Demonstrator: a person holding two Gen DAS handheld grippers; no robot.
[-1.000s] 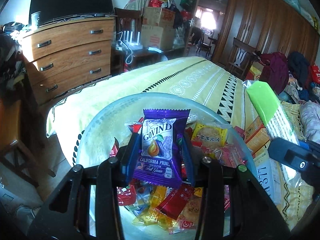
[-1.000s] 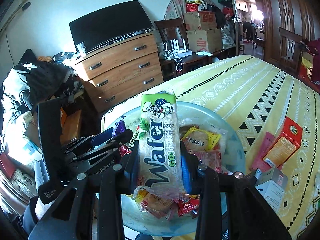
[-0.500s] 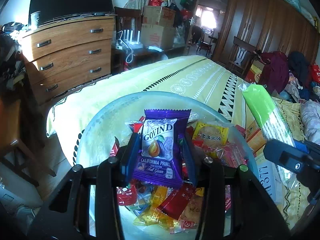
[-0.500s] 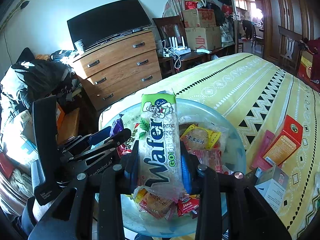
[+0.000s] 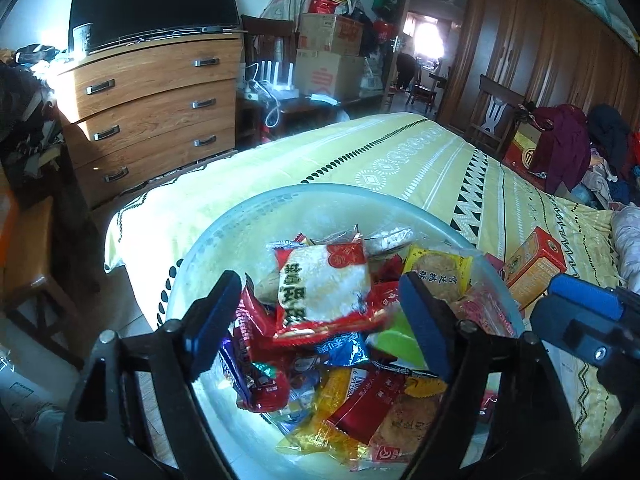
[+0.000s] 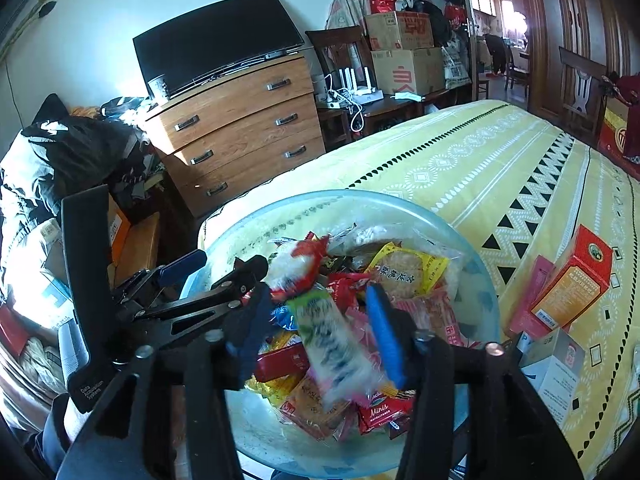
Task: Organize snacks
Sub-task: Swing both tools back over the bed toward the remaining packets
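1. A clear round bowl [image 5: 256,216] sits at the corner of a bed [image 5: 400,152] with a yellow patterned cover and holds a heap of wrapped snacks [image 5: 352,392].
2. The left gripper [image 5: 320,320] hangs over the bowl, its jaws opening wide with nothing pressed between them; a red-and-white rice cracker packet [image 5: 324,288] lies on top of the heap between and beyond the pads.
3. The right gripper [image 6: 320,328] also hangs over the bowl with its jaws opening; a green wafer packet [image 6: 332,340], blurred, is between the pads but no longer pinched.
4. In the right wrist view the left gripper's black frame stands close at the left, over the bowl's near rim.
5. An orange box [image 6: 572,284] and a white box [image 6: 556,364] lie on the bed just right of the bowl.
6. Beyond the bed stand a wooden dresser [image 5: 152,108] with a television [image 5: 152,0] on it, stacked cardboard boxes [image 5: 328,56] and dark chairs.
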